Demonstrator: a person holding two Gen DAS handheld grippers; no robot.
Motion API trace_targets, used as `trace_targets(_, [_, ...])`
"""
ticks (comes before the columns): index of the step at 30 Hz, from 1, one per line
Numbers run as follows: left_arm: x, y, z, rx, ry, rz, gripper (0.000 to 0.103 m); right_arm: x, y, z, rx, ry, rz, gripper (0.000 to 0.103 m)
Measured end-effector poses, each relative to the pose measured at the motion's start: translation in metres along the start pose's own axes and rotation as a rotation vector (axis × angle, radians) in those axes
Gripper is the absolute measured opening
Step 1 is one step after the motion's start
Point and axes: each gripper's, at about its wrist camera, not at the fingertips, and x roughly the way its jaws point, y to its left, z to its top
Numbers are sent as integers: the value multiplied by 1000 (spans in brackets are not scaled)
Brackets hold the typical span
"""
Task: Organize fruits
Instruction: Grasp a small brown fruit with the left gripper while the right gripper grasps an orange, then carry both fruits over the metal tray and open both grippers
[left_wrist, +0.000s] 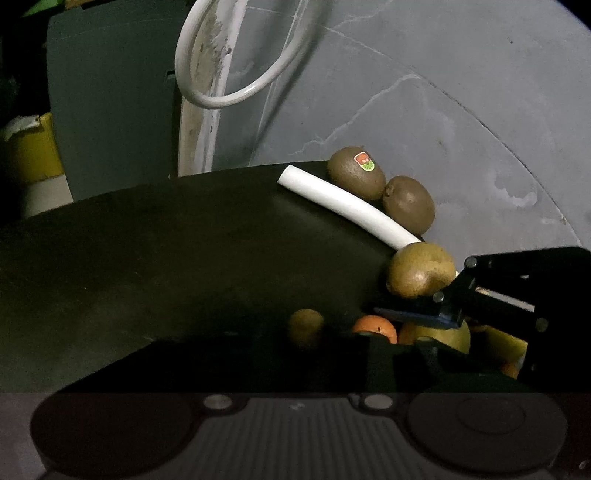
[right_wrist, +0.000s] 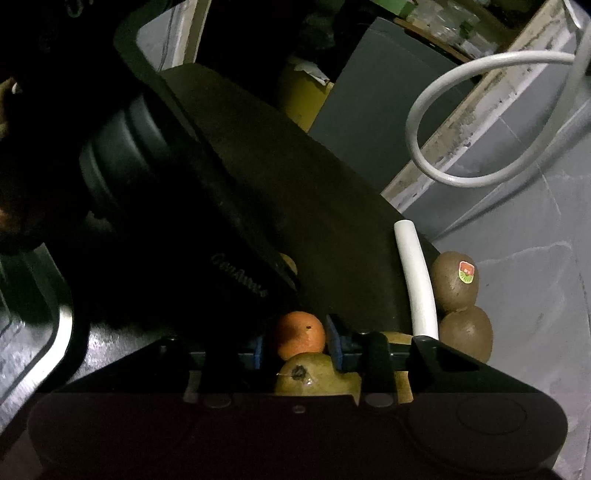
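Right hand-held gripper clamps an orange (round, no long axis).

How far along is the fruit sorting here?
Looks done: two kiwis lie together beside the tube. In hand: the right gripper seems closed on the orange. Remaining: the pear beside it and a third kiwi.

In the right wrist view, two kiwis lie stacked at right, touching each other, just right of a tube. Left of the tube, at lower centre, a mandarin sits directly above a pear. A looped cable hangs at upper right.
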Motion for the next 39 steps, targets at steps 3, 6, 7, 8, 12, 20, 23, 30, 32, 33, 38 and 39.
trace_targets(3, [-1,1,-1,-18,-1,10,28,-1,0,0,17,-4,4,33])
trace_targets(6, [-6,5,-3,-52,-2,23,28,-3,0,-1,36,-9,11,33])
trace_targets(7, [-9,7,-4,-58,-7,23,28,-5,0,-1,49,-14,14,33])
trace_targets(8, [-14,8,-5,-63,-14,26,28,-6,0,-2,61,-19,17,32])
trace_targets(12, [-37,10,-14,-80,-44,51,28,-15,5,-5,112,-50,26,32])
trace_targets(20, [-93,19,-43,-135,-99,60,28,-54,34,-3,132,-149,33,32])
trace_targets(23, [-117,26,-62,-154,-110,72,28,-71,54,0,130,-172,65,32])
trace_targets(30, [-152,39,-108,-180,-99,107,29,-95,109,4,129,-178,154,32])
trace_targets(32, [-156,41,-121,-174,-84,121,29,-96,125,3,123,-170,167,32])
trace_targets(33, [-158,42,-128,-174,-76,128,29,-97,131,2,122,-166,173,32])
trace_targets(38, [-164,46,-156,-183,-43,140,29,-100,158,-5,132,-147,189,32])
trace_targets(39, [-164,46,-160,-180,-37,147,29,-101,162,-6,133,-143,190,32])
